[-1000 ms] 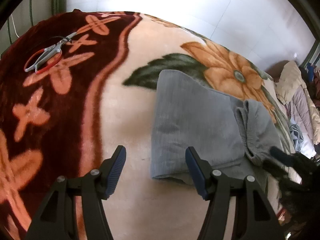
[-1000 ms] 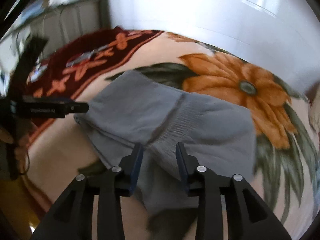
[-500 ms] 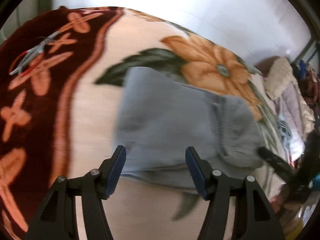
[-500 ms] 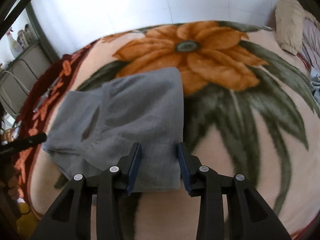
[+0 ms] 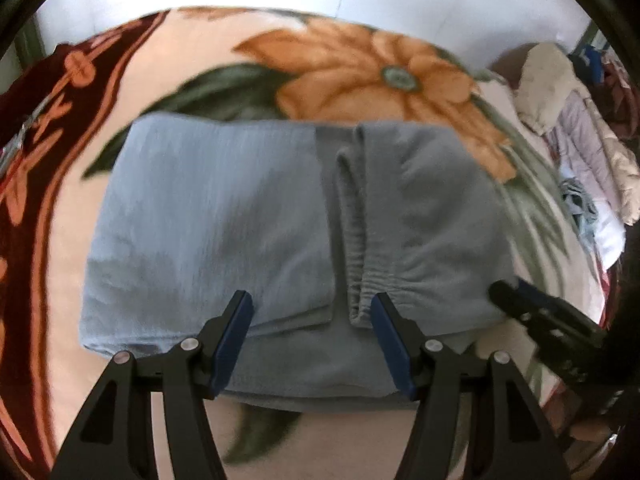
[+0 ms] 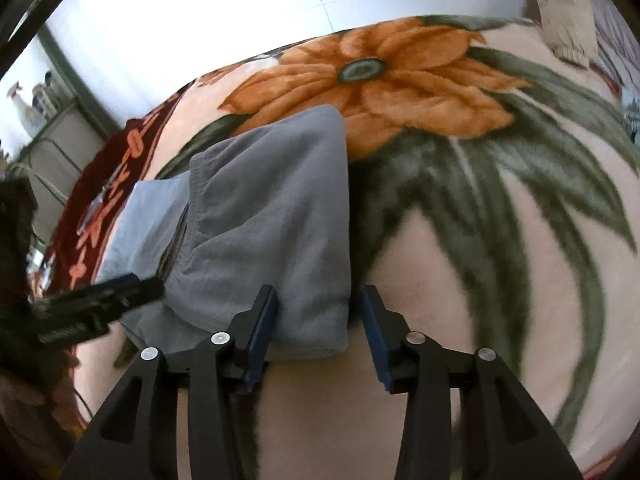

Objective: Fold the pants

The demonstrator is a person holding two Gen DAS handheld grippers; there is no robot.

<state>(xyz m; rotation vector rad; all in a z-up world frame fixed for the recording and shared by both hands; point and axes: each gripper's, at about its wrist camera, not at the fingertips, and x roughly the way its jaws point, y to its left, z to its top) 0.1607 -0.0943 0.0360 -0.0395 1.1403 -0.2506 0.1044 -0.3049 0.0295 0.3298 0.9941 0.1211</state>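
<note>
Both grippers have slid sideways over the pants (image 5: pixel 256 216) since a second ago. Left gripper (image 5: pixel 312 340) now hangs open astride the near folded edge, pads clear of the cloth. Right gripper (image 6: pixel 316 336) has just been opening; its jaws stand apart at the pants' near right corner, cloth between them, unpressed. Beyond, the pants lie folded on the blanket (image 6: pixel 500 280), below its orange flower (image 5: pixel 360 76).

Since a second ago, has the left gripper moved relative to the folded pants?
Yes. The left gripper has shifted rightward: from over bare blanket by the pants' near-left corner to their near edge's middle.
</note>
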